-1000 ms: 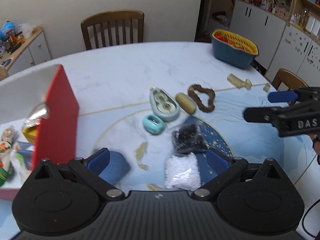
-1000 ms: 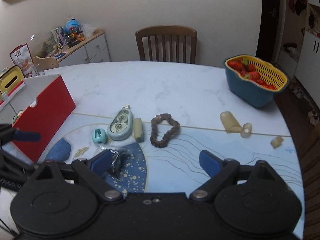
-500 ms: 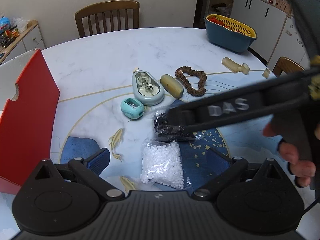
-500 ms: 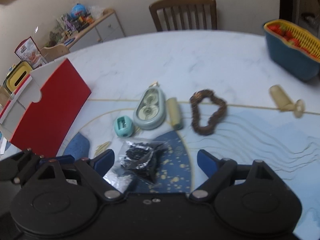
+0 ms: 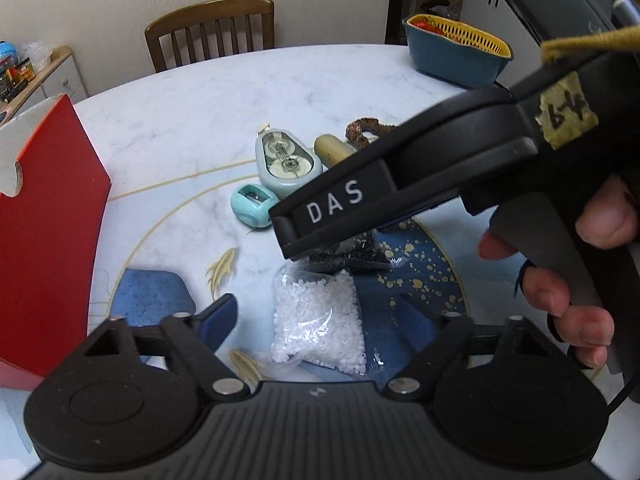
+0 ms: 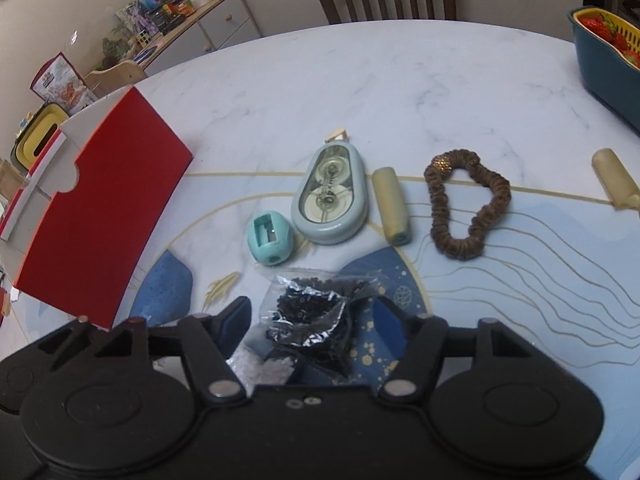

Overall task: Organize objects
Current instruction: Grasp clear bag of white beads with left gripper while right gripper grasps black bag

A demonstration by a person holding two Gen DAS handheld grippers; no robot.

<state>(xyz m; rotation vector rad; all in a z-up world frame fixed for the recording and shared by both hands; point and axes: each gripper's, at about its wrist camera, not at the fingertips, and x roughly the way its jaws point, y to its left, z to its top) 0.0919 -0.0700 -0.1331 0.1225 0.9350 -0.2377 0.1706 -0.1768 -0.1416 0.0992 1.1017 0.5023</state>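
Both tongs have just been closing: right tongs (image 6: 312,320) straddle the black bead bag (image 6: 316,316), low centre of frame – left tongs (image 5: 316,320) straddle the white bead bag (image 5: 320,320); neither clamped yet.

Bench (image 6: 360,92): white marble veining, gold lines, blue patches speckled gold.
Box (image 6: 100,204): red, white edges.
Bead bags: one black (image 6: 316,320), one white (image 5: 320,320).
Sharpener (image 6: 270,240): mint green.
Tape dispenser (image 6: 330,196): pale grey-green.
Scrunchie (image 6: 468,204): brown.
Tube (image 6: 390,204): cream.
Basket (image 5: 456,48): blue, yellow liner.
Hand-held gripper (image 6: 312,322): black, blue pads.
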